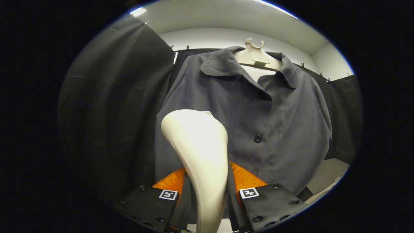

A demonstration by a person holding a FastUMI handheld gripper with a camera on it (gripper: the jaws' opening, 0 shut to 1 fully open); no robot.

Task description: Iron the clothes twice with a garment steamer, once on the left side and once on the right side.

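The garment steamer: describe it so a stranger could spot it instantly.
Find the grey shirt hanging on a pale hanger against the black cloth wall. Before its left front rises the garment steamer, clamped in the gripper: the one glossy, cream, curved shape.

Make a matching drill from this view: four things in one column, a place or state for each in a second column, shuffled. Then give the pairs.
1. steamer
2. jacket
3. hanger
4. button

A. hanging beyond the claw
B. gripped between the claw's fingers
C. on the jacket's front, beside the steamer's head
D. hooked up at the collar

Pairs: 1-B, 2-A, 3-D, 4-C
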